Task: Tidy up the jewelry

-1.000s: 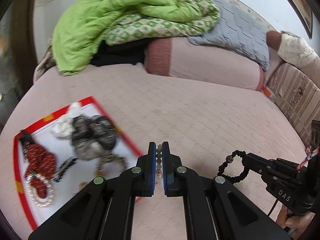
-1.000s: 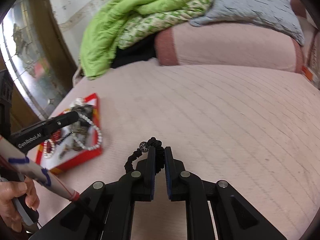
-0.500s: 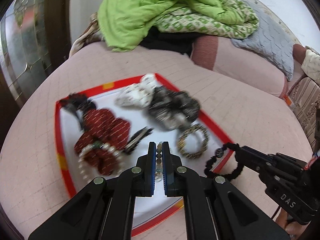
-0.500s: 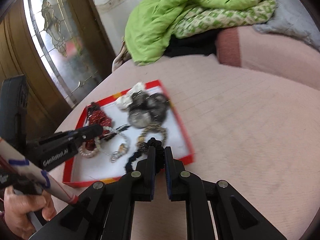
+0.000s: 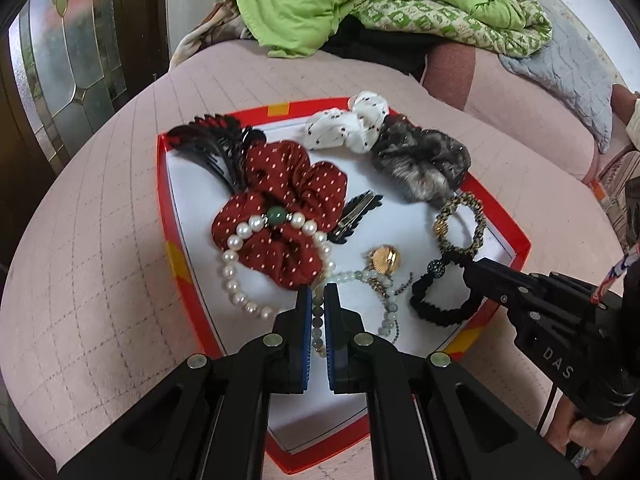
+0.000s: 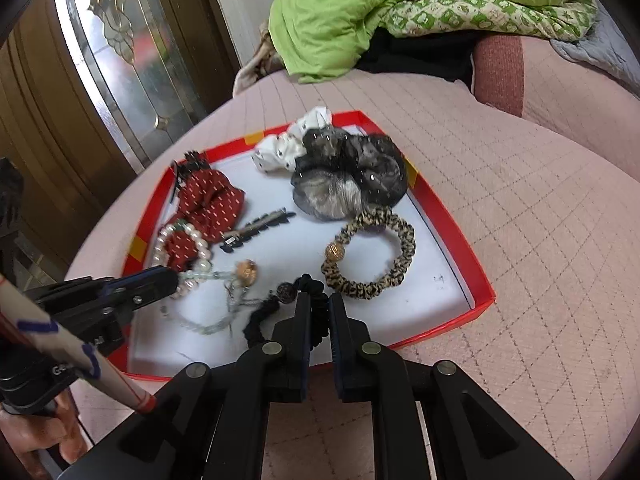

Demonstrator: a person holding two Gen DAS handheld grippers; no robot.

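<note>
Progress: most pieces already in shallow red-rimmed white tray (image 5: 162, 184) on pink quilted bed (image 5: 100, 264) | left gripper (image 5: 318, 312) clenched on pale green bead strand (image 5: 384, 300), over tray | right gripper (image 6: 319, 312) clenched on black braided bracelet (image 6: 280, 300), over tray | Left: set down both.

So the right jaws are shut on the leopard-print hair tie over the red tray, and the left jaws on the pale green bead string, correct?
Not quite. The right gripper is shut on the black braided bracelet; the leopard-print hair tie lies free in the red tray, as the right wrist view shows. The left gripper does hold the pale green bead string.
</note>
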